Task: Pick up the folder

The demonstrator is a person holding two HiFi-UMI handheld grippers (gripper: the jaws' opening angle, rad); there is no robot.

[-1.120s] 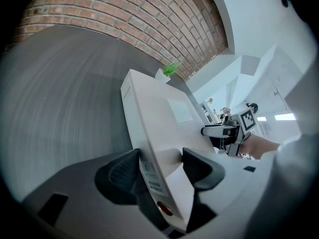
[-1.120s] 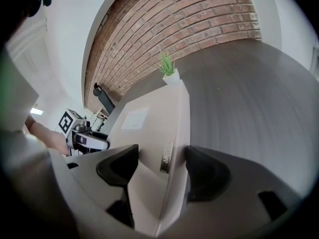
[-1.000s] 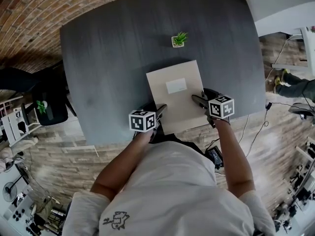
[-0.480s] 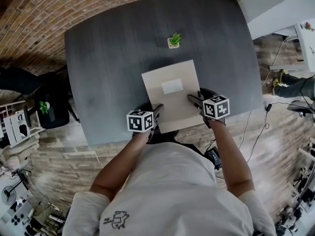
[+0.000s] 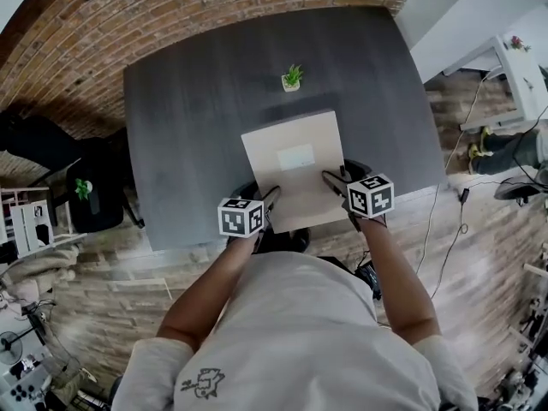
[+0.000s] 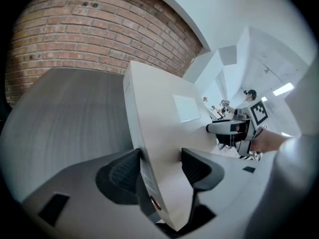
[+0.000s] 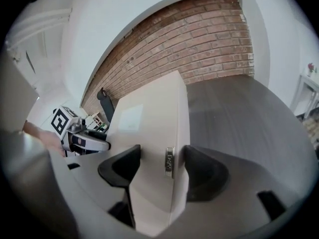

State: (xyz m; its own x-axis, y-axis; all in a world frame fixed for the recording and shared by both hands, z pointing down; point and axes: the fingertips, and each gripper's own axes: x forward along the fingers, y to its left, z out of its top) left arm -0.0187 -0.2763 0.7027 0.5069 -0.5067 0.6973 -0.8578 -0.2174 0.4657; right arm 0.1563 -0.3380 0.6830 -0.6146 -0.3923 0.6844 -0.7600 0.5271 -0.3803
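Observation:
The beige folder [image 5: 291, 169] with a white label [image 5: 295, 157] hangs over the near part of the dark grey table [image 5: 197, 127], carried by both grippers. My left gripper [image 5: 272, 197] clamps its near left corner, one pad under the edge and one on the top face. In the left gripper view the folder [image 6: 164, 113] stands edge-on between the pads of that gripper [image 6: 159, 166]. My right gripper [image 5: 334, 178] grips the near right side. Its jaws are closing on the folder [image 7: 154, 118], pads of that gripper [image 7: 162, 163] pressing both faces beside a small metal tab [image 7: 170, 162].
A small potted plant [image 5: 292, 78] stands on the table beyond the folder. A brick wall [image 5: 214, 7] runs behind the table. A black chair [image 5: 94, 191] sits at the left, and cables [image 5: 445, 221] lie on the wooden floor at the right.
Both grippers have risen with the folder between them. The folder has come up off the table and nearer to the head camera, its far edge now closer to the plant.

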